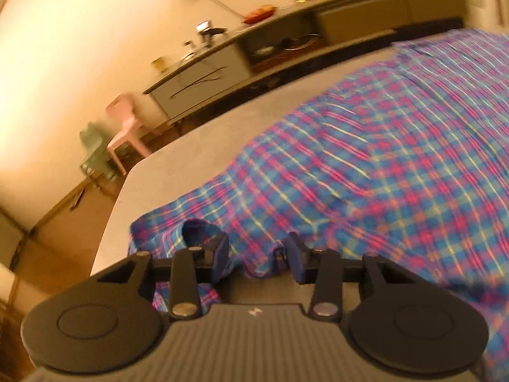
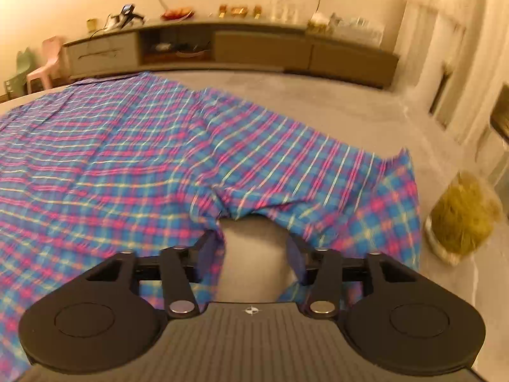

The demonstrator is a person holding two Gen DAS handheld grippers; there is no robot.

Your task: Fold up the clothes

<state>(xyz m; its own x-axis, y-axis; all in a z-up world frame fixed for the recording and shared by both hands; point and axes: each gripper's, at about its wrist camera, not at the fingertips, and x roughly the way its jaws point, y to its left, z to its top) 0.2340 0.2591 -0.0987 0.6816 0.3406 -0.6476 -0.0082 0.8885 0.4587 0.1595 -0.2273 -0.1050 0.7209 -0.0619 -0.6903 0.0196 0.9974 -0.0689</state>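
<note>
Grey tabletop [image 2: 334, 111] is carrying a plaid shirt [image 2: 111, 159] lying spread flat, ready for folding. Left tool [image 1: 259, 259] is hovering over the near hem beside a sleeve cuff [image 1: 203, 238], jaws apart with cloth between them but unpinched, while right tool [image 2: 254, 254] is standing open over bare surface.

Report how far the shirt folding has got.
Done: the plaid shirt lies spread across the grey surface, one sleeve angled out; no fold shows yet. In hand: nothing gripped; the right gripper is open over bare surface, and the left gripper is open at the shirt's near edge by the cuff. Left: all the folds.
</note>
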